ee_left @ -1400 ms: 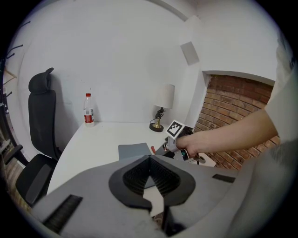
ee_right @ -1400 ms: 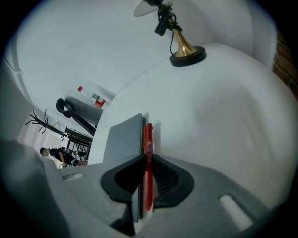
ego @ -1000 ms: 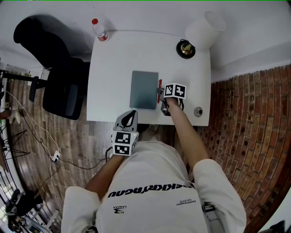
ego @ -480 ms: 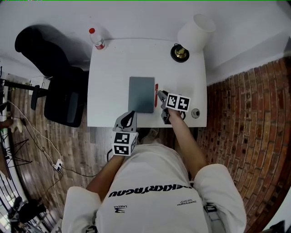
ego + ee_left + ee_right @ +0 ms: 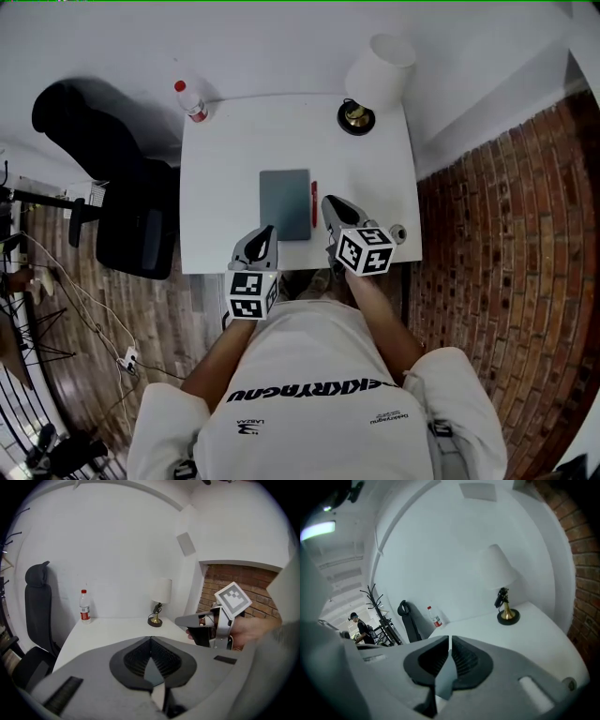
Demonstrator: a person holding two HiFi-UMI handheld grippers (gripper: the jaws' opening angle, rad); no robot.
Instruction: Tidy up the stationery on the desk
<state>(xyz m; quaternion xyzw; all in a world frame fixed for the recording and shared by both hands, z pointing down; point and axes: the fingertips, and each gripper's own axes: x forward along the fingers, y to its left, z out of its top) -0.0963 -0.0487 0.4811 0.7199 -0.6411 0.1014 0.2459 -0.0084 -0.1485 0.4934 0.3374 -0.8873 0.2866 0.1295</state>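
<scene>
Presently, your left tool (image 5: 268,232) sits at lower centre of the head view, over the near edge of the white table (image 5: 225,159). In the left gripper view its jaws are clenched tip to tip, with nothing caught between them (image 5: 150,638).

Your right tool (image 5: 327,201) lies just right of centre in the head view, over the near right part of the table. Its own view shows the jaws pressed together and empty (image 5: 449,637). The left gripper view records the same tool at the right of the frame (image 5: 179,619), with your hand (image 5: 248,629) behind the marker cube.

The task items are both on the table:
- A grey notebook (image 5: 285,203) lies flat and closed at the middle of the frame.
- A red pen (image 5: 314,203) lies just beside the notebook's right edge and parallel to it. Whether the two touch cannot be determined.
- The right tool's tips are just right of the pen; neither tool holds it.

Other items noted:
- A red-capped bottle (image 5: 191,101) stands at the table's far left corner.
- A white-shaded lamp (image 5: 377,62) on a brass base stands at the far right corner.
- A small round object (image 5: 397,232) rests by the near right edge.
- A black chair (image 5: 112,178) stands off the table at the left of the frame.
</scene>
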